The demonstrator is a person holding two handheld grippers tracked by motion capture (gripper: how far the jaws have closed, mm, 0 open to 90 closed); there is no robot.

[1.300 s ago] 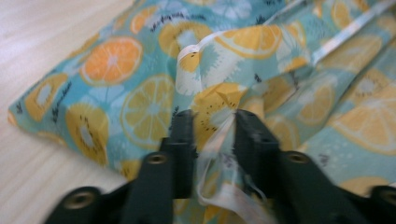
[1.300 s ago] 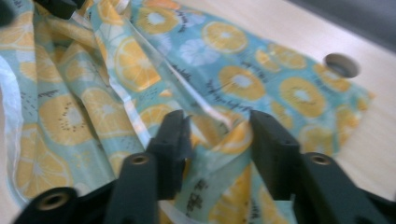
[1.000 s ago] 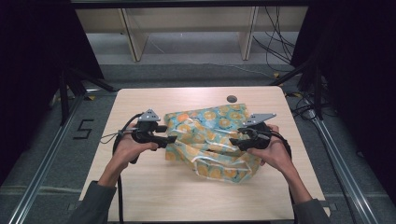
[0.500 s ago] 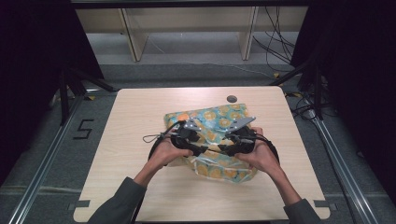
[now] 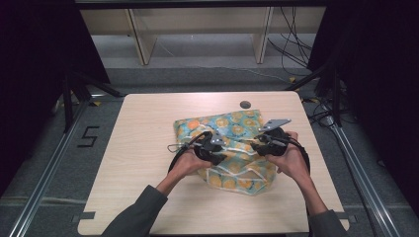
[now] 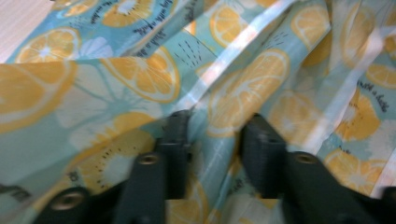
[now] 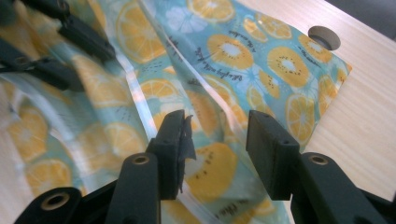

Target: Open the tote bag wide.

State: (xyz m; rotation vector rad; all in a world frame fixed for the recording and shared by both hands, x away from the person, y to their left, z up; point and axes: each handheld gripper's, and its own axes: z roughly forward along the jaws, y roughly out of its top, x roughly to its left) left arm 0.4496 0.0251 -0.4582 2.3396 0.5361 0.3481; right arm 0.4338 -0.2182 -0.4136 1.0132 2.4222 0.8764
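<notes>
A light wooden table [image 5: 148,163] with rounded corners is seen from above, a small round hole [image 5: 245,104] set near its far edge. Grey floor is seen around it, marked with a black figure 5 [image 5: 88,137] at the left. Pale wooden shelving [image 5: 197,29] is placed beyond, black cables [image 5: 291,39] are trailed at the right, and metal rails [image 5: 44,192] are laid along both sides

Fruit-print bag [image 5: 232,148]: glossy, crinkled plastic film (shiny creases). Table [image 5: 143,148]: matt pale wood.
</notes>
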